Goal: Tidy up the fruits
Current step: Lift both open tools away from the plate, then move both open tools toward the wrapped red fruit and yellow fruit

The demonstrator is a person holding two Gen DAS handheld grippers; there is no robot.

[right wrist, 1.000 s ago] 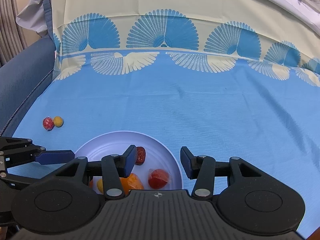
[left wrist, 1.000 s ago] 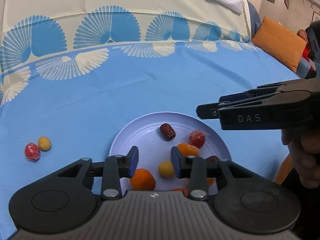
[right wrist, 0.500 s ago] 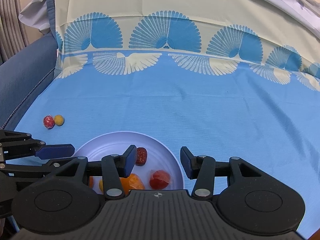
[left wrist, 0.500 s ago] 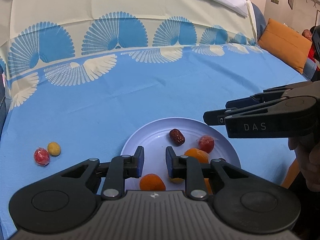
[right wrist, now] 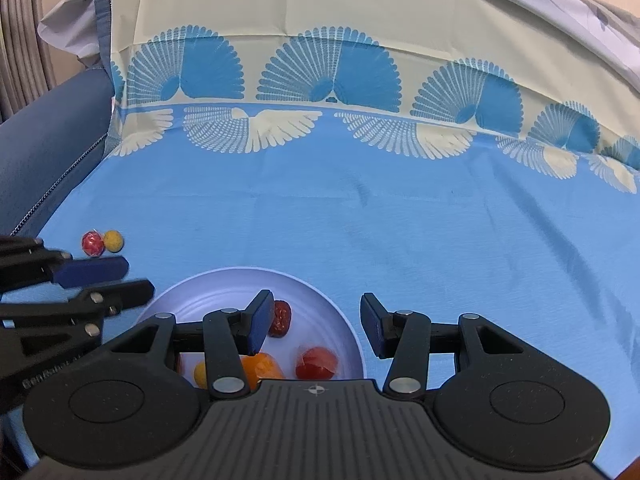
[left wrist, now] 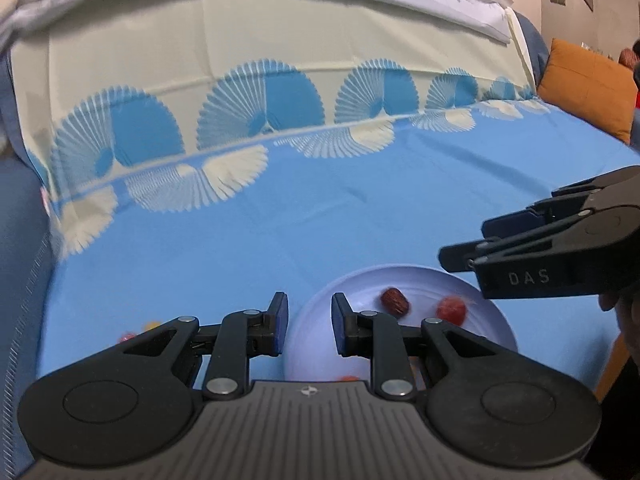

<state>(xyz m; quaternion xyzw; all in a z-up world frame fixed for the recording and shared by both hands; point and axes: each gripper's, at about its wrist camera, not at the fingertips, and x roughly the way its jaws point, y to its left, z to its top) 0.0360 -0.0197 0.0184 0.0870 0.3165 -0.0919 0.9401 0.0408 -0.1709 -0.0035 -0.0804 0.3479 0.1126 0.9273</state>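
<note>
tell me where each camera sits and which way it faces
Left wrist: on the left gripper, angled down at the cloth; the right gripper and a hand enter at right.
Right wrist: on the right gripper, facing down and forward; the left gripper enters at left.
Shared: the plate, the dark date.

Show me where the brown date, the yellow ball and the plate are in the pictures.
brown date [right wrist: 281,317]: right wrist view, on its visible wrinkled side.
yellow ball [right wrist: 113,240]: right wrist view, on its middle, on the cloth outside the plate.
plate [right wrist: 224,286]: right wrist view, on a bare part near its far rim.
</note>
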